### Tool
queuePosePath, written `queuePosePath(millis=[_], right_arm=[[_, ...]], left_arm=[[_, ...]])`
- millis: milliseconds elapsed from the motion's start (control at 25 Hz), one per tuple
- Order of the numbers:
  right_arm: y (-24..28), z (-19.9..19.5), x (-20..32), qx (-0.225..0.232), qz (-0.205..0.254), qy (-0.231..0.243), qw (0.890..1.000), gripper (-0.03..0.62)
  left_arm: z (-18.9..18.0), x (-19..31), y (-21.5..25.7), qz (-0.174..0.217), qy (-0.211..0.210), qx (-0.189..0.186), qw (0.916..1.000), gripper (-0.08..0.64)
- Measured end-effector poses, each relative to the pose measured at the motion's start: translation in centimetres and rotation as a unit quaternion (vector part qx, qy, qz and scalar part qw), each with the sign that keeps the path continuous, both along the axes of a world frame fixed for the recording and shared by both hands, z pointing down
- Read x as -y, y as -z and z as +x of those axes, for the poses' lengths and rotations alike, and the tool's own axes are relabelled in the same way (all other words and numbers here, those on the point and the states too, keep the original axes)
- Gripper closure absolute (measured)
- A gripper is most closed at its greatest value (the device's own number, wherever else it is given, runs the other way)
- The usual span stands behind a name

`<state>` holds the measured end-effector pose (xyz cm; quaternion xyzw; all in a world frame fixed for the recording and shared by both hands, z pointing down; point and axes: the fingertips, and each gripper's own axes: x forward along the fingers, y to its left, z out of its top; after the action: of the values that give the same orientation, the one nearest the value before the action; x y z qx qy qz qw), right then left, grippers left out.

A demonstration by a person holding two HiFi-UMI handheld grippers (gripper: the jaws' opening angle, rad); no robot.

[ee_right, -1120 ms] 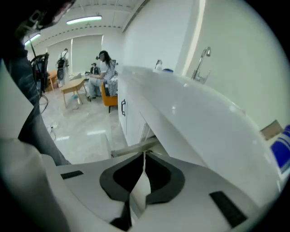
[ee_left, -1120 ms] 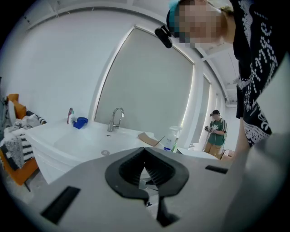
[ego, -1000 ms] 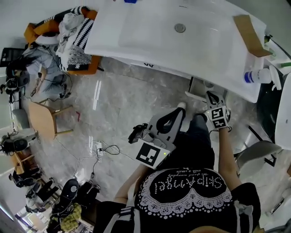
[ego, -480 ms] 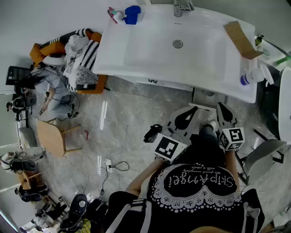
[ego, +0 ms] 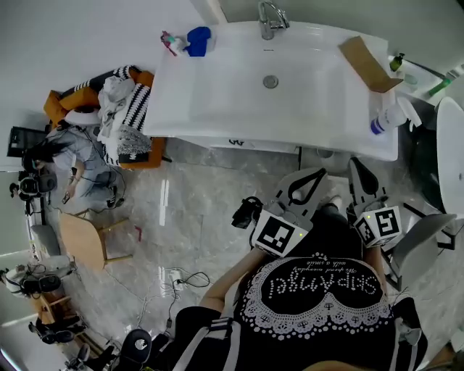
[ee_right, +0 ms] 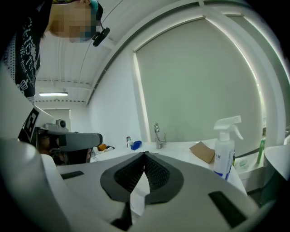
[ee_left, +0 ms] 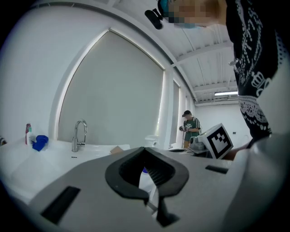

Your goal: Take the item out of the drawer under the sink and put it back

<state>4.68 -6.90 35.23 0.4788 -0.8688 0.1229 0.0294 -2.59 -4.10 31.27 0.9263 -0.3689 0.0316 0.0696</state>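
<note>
Both tongs are pressed together with nothing in them. My left gripper [ego: 320,172] and right gripper [ego: 355,164] sit just short of the sink's [ego: 217,94] near edge, toward its right end. I cannot find the item in any view. The spray bottle [ego: 383,119] on the sink's right corner has a label too small to read. Bare floor [ego: 196,196] lies open before the sink's left half.

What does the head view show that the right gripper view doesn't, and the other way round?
Only the head view: the marble floor, the wooden chair, the floor cables. Only the right gripper view: the window blind and a ceiling light. Both: the faucet, the spray bottle and the cardboard piece.
</note>
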Motion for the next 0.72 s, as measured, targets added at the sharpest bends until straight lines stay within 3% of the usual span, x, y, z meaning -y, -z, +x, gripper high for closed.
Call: queuePosePath(millis=[360,600,720], right_arm=[[3.7,0.5,-2.1,0.029,0.036,-0.027,0.999,0.574],[3.9,0.8,-4.1,0.036,0.035,-0.046,0.998,0.574],[3.7,1.0,-5.0,0.040,0.029,-0.057,0.997,0.574]], left_arm=[[-0.3,-0.1,0.5,0.014,-0.006,-0.010,0.9998,0.557],[-1.0,-0.3,-0.2,-0.018,0.003,-0.024,0.9996,0.557],[-0.7,-0.7,-1.1,-0.033,-0.004,-0.012,0.9994,0.557]])
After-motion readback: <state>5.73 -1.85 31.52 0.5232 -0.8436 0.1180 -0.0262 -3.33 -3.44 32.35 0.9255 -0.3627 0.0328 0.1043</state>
